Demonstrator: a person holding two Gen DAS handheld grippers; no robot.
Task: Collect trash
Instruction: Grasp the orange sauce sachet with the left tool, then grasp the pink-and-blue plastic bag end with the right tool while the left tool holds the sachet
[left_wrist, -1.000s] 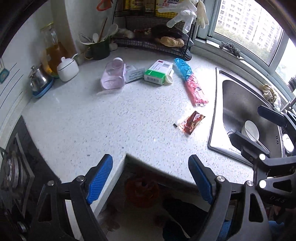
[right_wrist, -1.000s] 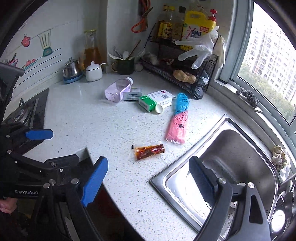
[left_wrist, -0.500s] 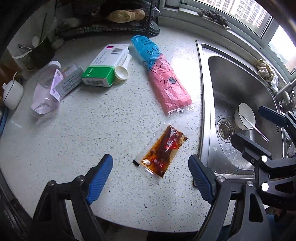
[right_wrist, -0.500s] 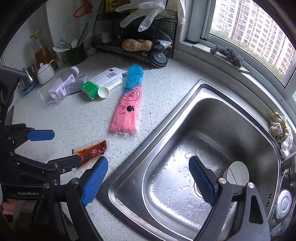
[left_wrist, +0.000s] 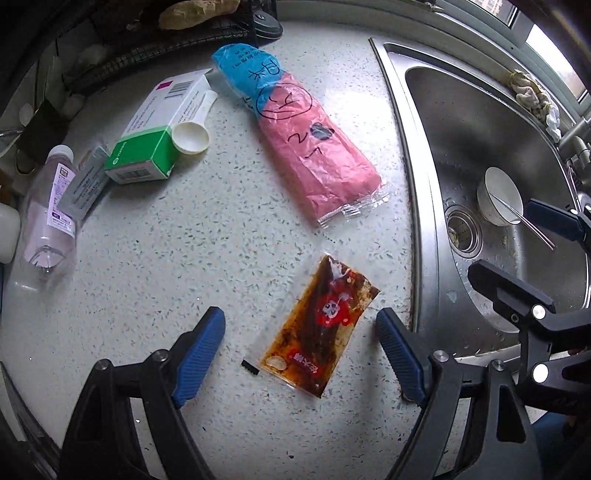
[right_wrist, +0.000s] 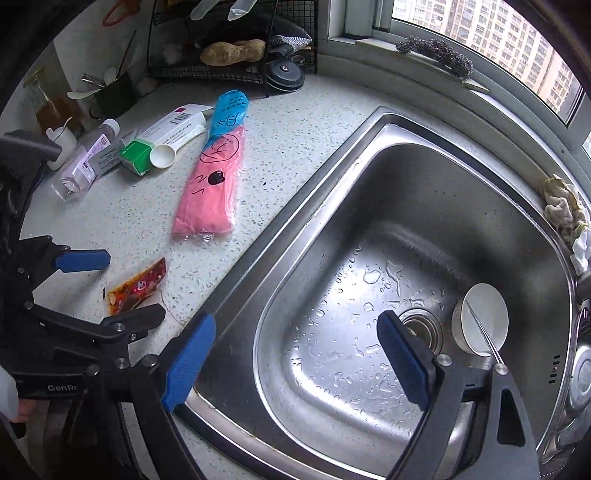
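Right wrist: "GenRo" on left claw (right_wrist: 114, 284)

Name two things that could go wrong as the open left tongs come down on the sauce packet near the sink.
1. The sauce packet lies flat and looks oily and torn, so the left tongs might slip on it or squeeze out sauce.
2. It lies close to the sink edge; a nudge could push it in, toward the bowl.
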